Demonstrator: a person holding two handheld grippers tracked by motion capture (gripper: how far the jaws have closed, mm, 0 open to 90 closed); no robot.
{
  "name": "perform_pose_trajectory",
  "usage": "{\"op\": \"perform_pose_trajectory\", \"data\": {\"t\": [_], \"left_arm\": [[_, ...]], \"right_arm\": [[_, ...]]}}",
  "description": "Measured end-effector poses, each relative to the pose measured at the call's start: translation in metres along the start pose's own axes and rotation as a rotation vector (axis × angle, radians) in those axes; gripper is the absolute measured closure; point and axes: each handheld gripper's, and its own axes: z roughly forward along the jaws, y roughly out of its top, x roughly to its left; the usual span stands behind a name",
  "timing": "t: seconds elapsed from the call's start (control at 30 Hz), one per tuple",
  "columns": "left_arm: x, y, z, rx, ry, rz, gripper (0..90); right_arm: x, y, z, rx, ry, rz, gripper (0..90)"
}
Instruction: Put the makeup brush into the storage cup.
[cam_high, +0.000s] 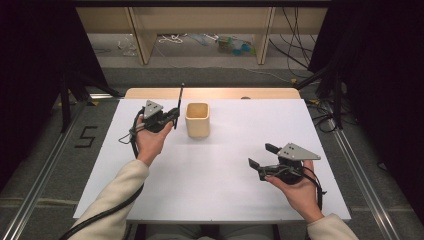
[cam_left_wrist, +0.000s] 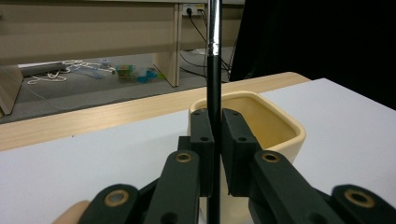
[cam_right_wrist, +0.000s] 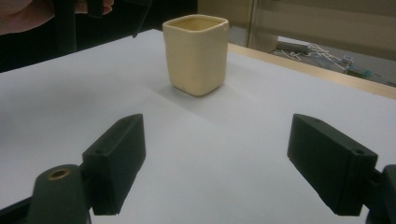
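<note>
We hold a black pen upright just beside the cream cup, toward the desk's far edge.

Our left gripper (cam_high: 172, 116) is clenched on the pen (cam_high: 179, 102) — in the left gripper view the two black jaws press on its dark shaft (cam_left_wrist: 214, 93) from both sides, and the shaft runs up to a silver upper part at the top of that view. The pen stands near-vertical, just left of the cup (cam_high: 197, 120) in the high view, its lower end beside the cup's wall rather than inside it. The cup sits on the white desk (cam_high: 220, 175), around the middle of the far edge. Our right gripper (cam_high: 260, 156) hovers near the desk's right edge, well apart from the cup — its jaws stand wide, released, nothing between them, pointing toward the cup (cam_right_wrist: 196, 53).
</note>
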Motion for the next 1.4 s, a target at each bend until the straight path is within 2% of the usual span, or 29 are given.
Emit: {"op": "perform_pose_trajectory", "data": {"t": [0.13, 0.17, 0.63, 0.77, 0.8, 0.83, 0.93, 0.97, 1.17, 1.2, 1.27, 1.3, 1.4], "left_arm": [[-0.0009, 0.0008, 0.0004, -0.005, -0.002, 0.000, 83.8], [-0.0012, 0.0010, 0.0004, -0.007, -0.002, -0.001, 83.8], [-0.0031, 0.0038, -0.0009, -0.029, 0.000, 0.008, 83.7], [-0.0039, 0.0050, -0.0008, -0.034, -0.004, 0.011, 83.8], [-0.0041, 0.0052, -0.0008, -0.034, -0.003, 0.012, 83.7], [-0.0043, 0.0055, -0.0007, -0.033, -0.003, 0.013, 83.8], [-0.0056, 0.0062, -0.0001, -0.035, -0.004, 0.015, 83.8], [-0.0061, 0.0064, -0.0001, -0.037, -0.004, 0.018, 83.8], [-0.0079, 0.0083, 0.0007, -0.043, -0.009, 0.016, 83.8], [-0.0081, 0.0086, 0.0008, -0.044, -0.008, 0.017, 83.8], [-0.0086, 0.0093, 0.0013, -0.048, -0.009, 0.018, 83.8], [-0.0089, 0.0096, 0.0014, -0.050, -0.008, 0.017, 83.7], [-0.0095, 0.0098, 0.0018, -0.054, -0.010, 0.017, 83.7]], "right_arm": [[0.0000, -0.0001, 0.0001, 0.000, 0.000, -0.001, 20.4], [-0.0001, 0.0004, -0.0012, 0.015, -0.004, -0.003, 20.4], [-0.0003, 0.0000, -0.0003, 0.009, 0.000, -0.001, 20.3], [0.0008, -0.0002, -0.0004, 0.025, 0.008, 0.019, 20.3], [-0.0001, -0.0004, 0.0002, 0.012, 0.006, 0.008, 20.3], [0.0008, -0.0002, -0.0005, 0.025, 0.009, 0.020, 20.2], [0.0007, -0.0004, 0.0001, 0.018, 0.013, 0.021, 20.2], [-0.0004, -0.0006, 0.0006, 0.005, 0.001, 0.003, 20.2], [-0.0006, -0.0004, 0.0003, 0.003, -0.001, 0.001, 20.2], [0.0009, -0.0002, -0.0007, 0.024, 0.010, 0.024, 20.2], [-0.0005, 0.0001, -0.0007, 0.013, -0.007, -0.001, 20.2], [0.0007, 0.0000, -0.0010, 0.026, 0.007, 0.020, 20.2], [-0.0004, 0.0001, -0.0008, 0.014, -0.008, -0.001, 20.2]]}}
